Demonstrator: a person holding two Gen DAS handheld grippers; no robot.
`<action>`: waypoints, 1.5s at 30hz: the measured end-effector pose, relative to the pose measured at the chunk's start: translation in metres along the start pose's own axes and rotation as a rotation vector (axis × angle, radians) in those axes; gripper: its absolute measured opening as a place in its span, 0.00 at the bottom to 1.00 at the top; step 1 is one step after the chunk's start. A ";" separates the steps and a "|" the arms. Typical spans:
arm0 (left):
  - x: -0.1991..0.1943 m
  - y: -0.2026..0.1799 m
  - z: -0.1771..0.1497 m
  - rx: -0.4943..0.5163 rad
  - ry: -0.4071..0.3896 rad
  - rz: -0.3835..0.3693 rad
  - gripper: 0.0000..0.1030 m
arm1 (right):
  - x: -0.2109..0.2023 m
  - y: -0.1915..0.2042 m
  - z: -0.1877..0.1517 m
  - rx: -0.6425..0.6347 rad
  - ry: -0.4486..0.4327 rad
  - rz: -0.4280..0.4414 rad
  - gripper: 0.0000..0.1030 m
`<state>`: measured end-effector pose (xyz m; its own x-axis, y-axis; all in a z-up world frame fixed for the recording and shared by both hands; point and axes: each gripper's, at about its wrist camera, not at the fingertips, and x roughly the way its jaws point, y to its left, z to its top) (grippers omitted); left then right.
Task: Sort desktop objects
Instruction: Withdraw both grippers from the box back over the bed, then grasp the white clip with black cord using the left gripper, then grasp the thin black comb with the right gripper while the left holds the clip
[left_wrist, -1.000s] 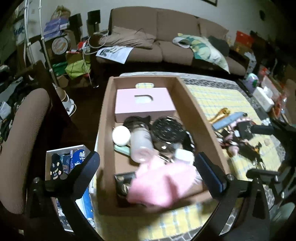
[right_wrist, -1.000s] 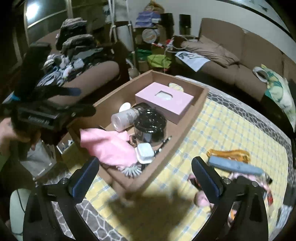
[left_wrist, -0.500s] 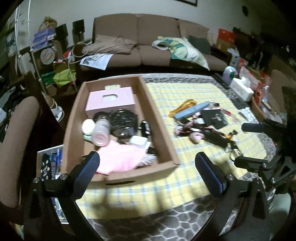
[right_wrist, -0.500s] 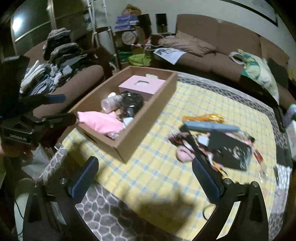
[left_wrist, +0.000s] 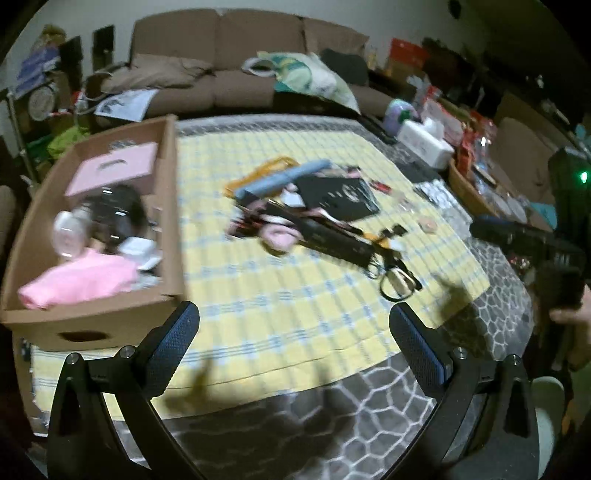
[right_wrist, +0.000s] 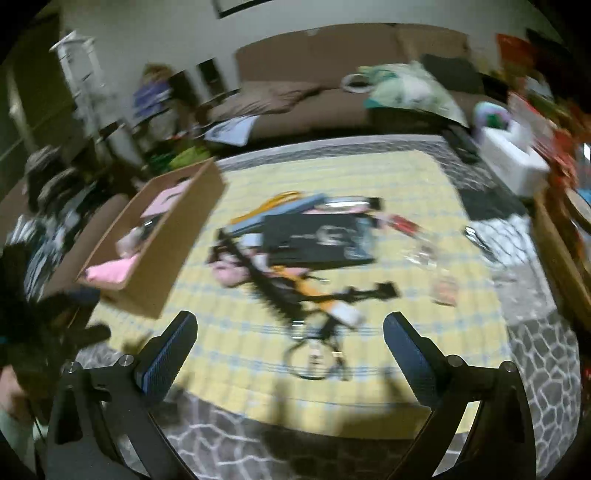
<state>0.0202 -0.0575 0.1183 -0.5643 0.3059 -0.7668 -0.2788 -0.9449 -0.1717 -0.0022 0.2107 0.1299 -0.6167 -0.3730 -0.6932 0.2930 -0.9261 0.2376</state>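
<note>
Above the yellow checked cloth (left_wrist: 280, 295), the left gripper (left_wrist: 293, 338) and right gripper (right_wrist: 290, 341) hang wide apart, empty. Left of them sits the cardboard box (left_wrist: 168, 206); the clutter pile (right_wrist: 295, 251) lies ahead.

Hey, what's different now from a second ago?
Both tools pulled back from the cardboard box and swung right toward the loose pile on the yellow cloth. Left tool and right tool remain open and empty. Box contents look unchanged.
</note>
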 end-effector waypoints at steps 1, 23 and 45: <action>0.007 -0.007 -0.001 0.007 0.007 -0.007 1.00 | -0.001 -0.007 -0.001 0.012 -0.006 -0.017 1.00; 0.137 -0.126 -0.003 0.095 0.081 -0.071 1.00 | 0.031 -0.107 -0.031 0.388 -0.010 0.056 1.00; 0.105 -0.071 -0.008 -0.099 -0.005 -0.141 0.25 | 0.051 -0.098 -0.032 0.339 0.050 0.060 0.88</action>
<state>-0.0132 0.0404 0.0456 -0.5287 0.4369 -0.7277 -0.2782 -0.8992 -0.3378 -0.0388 0.2845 0.0498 -0.5670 -0.4315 -0.7017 0.0631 -0.8721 0.4852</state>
